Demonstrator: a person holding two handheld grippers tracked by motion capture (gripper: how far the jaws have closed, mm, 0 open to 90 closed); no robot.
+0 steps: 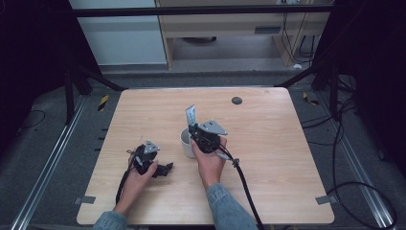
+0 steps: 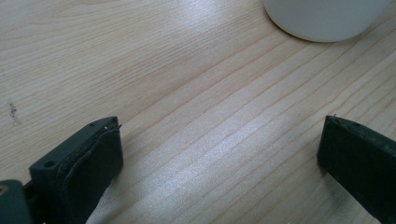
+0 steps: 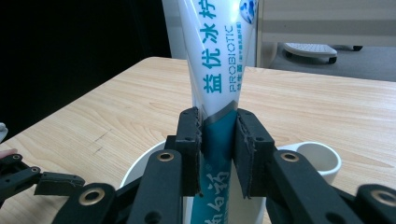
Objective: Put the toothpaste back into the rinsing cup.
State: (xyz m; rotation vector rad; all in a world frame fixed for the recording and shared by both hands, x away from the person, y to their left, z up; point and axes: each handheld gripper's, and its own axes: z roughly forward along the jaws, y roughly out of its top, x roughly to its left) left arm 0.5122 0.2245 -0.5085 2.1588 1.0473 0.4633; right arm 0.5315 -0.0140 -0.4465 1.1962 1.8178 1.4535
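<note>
The right claw (image 3: 218, 140) pinched a toothpaste tube (image 3: 219, 56) upright between its pads, its lower end inside the white mug (image 1: 187, 142) on the wooden surface (image 1: 268, 143). The left claw (image 2: 219, 154) rested spread on the surface, just beside the mug.

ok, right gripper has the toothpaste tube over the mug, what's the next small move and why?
Probably open the right gripper a little and let go. Its pads are pressed on the toothpaste tube, which stands upright with its lower end already inside the white mug, so the mug should keep it standing. The left gripper rests open on the table beside the mug and isn't needed.
</note>
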